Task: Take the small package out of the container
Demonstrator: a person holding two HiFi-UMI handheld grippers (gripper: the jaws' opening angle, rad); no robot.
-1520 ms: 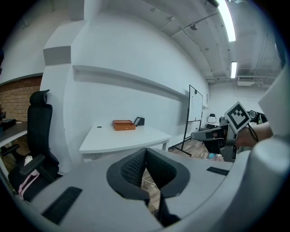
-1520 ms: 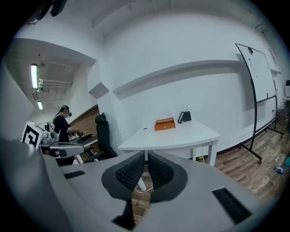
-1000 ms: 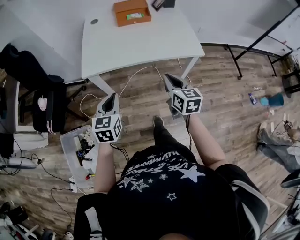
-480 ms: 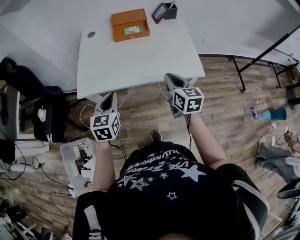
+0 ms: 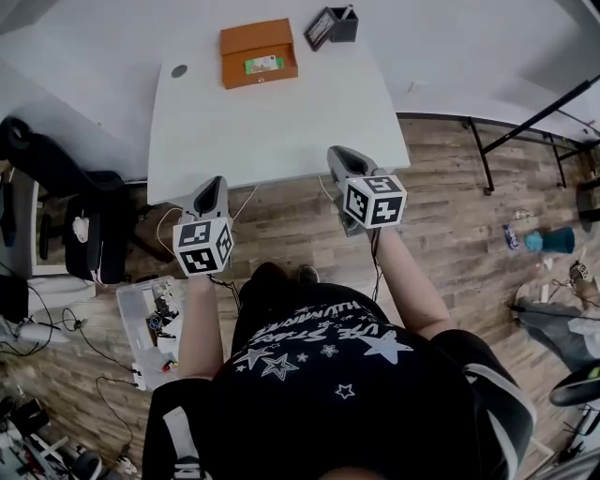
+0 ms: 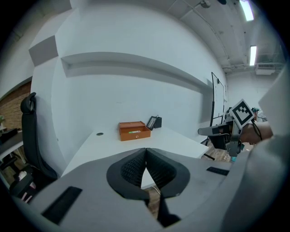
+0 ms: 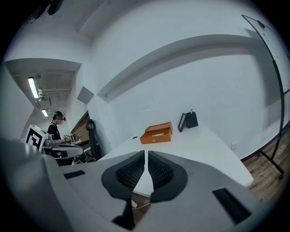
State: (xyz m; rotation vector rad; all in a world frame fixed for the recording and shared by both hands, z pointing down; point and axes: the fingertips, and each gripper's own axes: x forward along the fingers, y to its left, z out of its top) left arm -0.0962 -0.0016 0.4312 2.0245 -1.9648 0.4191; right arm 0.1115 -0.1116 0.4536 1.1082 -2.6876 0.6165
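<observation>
White wall behind, pale wood planks underfoot, and between them a white table [image 5: 272, 122] pushed up to the wall. On its far side sits an open orange box [image 5: 258, 42], and a small green-and-white package [image 5: 263, 65] lies inside it, toward the near wall of the box. To the right of the box stands a black desk holder [image 5: 333, 23] with something thin poking out of it; I can't tell what. Down on the floor at the person's left is a clear plastic bin [image 5: 127, 314] holding a jumble of small parts and wires that I can't sort out from where I stand.

The package is well apart from both tools, the whole depth of the tabletop away. The left gripper [image 5: 212, 183] hangs just short of the table's near edge, and the right gripper [image 5: 337, 155] has its tip at that edge. The box lies ahead of them, closer to the left one's line.

Both arms reach forward from the body, with the forearms bare. The grippers point at the table and dip a little, and the marker cubes ride on top. The left gripper's pads meet at the tips and hold nothing. The right gripper's pads are drawn together with only a hairline slit between them, and it is empty too.
</observation>
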